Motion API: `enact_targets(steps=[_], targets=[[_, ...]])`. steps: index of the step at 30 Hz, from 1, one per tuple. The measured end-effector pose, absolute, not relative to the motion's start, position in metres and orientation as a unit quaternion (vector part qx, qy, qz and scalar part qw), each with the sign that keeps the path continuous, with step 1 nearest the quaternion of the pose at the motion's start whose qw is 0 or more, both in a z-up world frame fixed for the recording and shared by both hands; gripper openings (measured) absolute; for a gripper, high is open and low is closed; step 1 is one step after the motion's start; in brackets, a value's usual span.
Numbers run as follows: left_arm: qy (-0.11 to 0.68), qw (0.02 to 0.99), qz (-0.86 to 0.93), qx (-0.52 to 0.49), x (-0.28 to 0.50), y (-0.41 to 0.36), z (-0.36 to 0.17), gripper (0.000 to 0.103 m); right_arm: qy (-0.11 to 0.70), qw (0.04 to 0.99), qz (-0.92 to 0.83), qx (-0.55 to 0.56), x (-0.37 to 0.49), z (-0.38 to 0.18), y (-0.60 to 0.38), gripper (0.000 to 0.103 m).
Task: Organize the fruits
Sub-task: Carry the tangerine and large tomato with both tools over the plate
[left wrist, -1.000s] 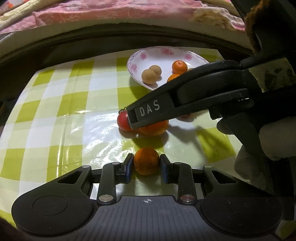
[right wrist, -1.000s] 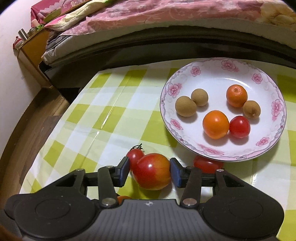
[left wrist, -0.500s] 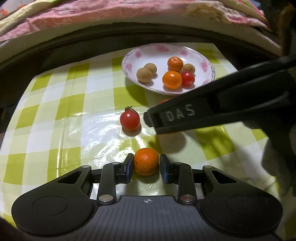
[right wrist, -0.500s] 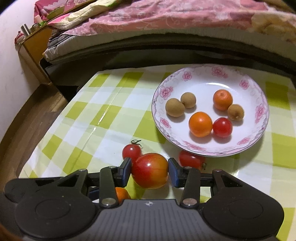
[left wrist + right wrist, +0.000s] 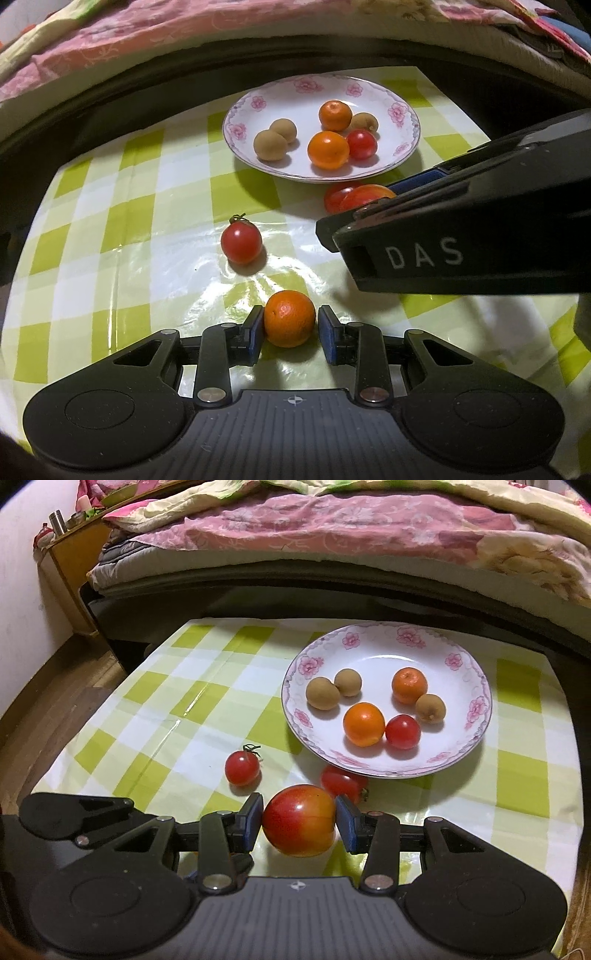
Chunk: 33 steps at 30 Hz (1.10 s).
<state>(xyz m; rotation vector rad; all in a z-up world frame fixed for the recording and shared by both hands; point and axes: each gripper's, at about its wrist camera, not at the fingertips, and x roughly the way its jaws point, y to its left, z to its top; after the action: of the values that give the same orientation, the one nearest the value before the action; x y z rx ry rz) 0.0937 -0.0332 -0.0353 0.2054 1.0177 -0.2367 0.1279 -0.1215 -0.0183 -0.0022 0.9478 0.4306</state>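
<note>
My left gripper (image 5: 289, 330) is shut on a small orange (image 5: 289, 323) low over the checked tablecloth. My right gripper (image 5: 299, 819) is shut on a large red-yellow tomato (image 5: 299, 819) and holds it above the cloth; in the left wrist view its black body (image 5: 461, 243) crosses the right side. A white flowered plate (image 5: 461, 653) holds two oranges, one cherry tomato (image 5: 402, 732) and three brown longans. A stemmed cherry tomato (image 5: 242, 768) and another small tomato (image 5: 341, 782) lie on the cloth before the plate.
The green-and-white checked cloth (image 5: 184, 709) covers a small table. A bed with a pink quilt (image 5: 332, 524) runs along the far side. A wooden nightstand (image 5: 74, 565) stands at the far left, with wooden floor to the left of the table.
My right gripper has lifted the large tomato off the cloth and drawn back to the right, uncovering the plate and the small tomato. My left gripper still grips the orange.
</note>
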Motion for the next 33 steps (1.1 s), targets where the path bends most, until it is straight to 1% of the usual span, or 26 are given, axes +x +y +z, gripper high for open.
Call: enact_targets(steps=[13, 33], targets=[[0.489, 0.858, -0.110, 0.109, 0.093, -0.038, -0.034, 0.036, 0.442, 0.874, 0.202, -0.014, 0.123, -0.012, -0.126, 0.045], [0.462, 0.874, -0.106, 0.105, 0.105, -0.042, -0.011, 0.036, 0.420, 0.886, 0.197, -0.028, 0.118, 0.001, -0.129, 0.045]])
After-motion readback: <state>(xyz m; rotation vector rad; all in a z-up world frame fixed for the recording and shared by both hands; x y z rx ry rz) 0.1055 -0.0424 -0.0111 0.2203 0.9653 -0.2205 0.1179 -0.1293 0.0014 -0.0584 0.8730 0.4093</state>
